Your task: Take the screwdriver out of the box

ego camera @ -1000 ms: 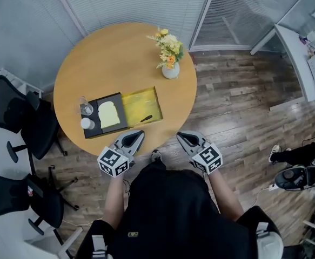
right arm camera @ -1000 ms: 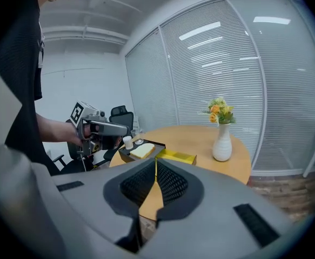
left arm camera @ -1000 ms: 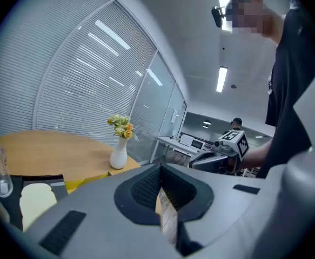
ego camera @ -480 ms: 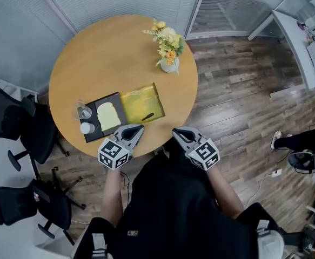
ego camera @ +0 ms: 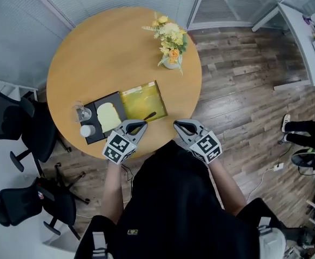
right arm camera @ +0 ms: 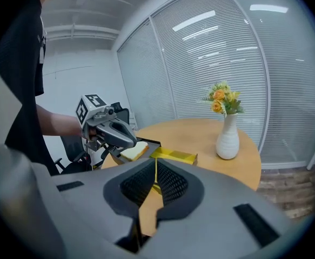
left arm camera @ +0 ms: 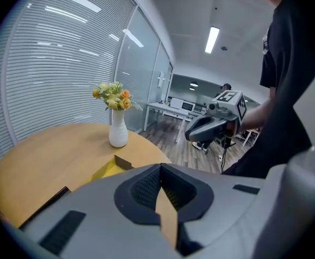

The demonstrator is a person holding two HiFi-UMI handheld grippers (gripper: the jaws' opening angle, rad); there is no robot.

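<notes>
Wood, round and pale: the worktop (ego camera: 92, 53) fills most of the head view, w/ plank floor (ego camera: 243, 63) to the right and black office chairs (ego camera: 14, 123) at left. A person in a black top stands at the near rim. Both forearms are bare, elbows bent, reaching fwd. The wrists turn inward, so the two tools point toward each other in a shallow V.

The left hand-held gripper (ego camera: 142, 124) sits over the worktop's near edge, marker cube toward the body. Its jaws are pressed together w/ nothing btwn them. The right hand-held gripper (ego camera: 177, 125) hangs at the rim, approx level w/ the left one and partly over the floor; jaws likewise pressed together, empty.

An open yellow box (ego camera: 135, 99) lies flat just ahead of the left tool, w/ a black tray (ego camera: 100, 99) against its left side. A white vase (ego camera: 171, 63) of yellow and orange flowers stands farther back, right of centre, well apart from the box. On the tray are a slice of bread (ego camera: 109, 116), a clear glass (ego camera: 83, 112) and a small white cup (ego camera: 85, 129).

The screwdriver (ego camera: 148, 115), dark-handled, lies at an angle on the bottom of the box, near its front right corner. It's just beyond the left tool's tips, close but not gripped; the right tool is farther off to its right.
</notes>
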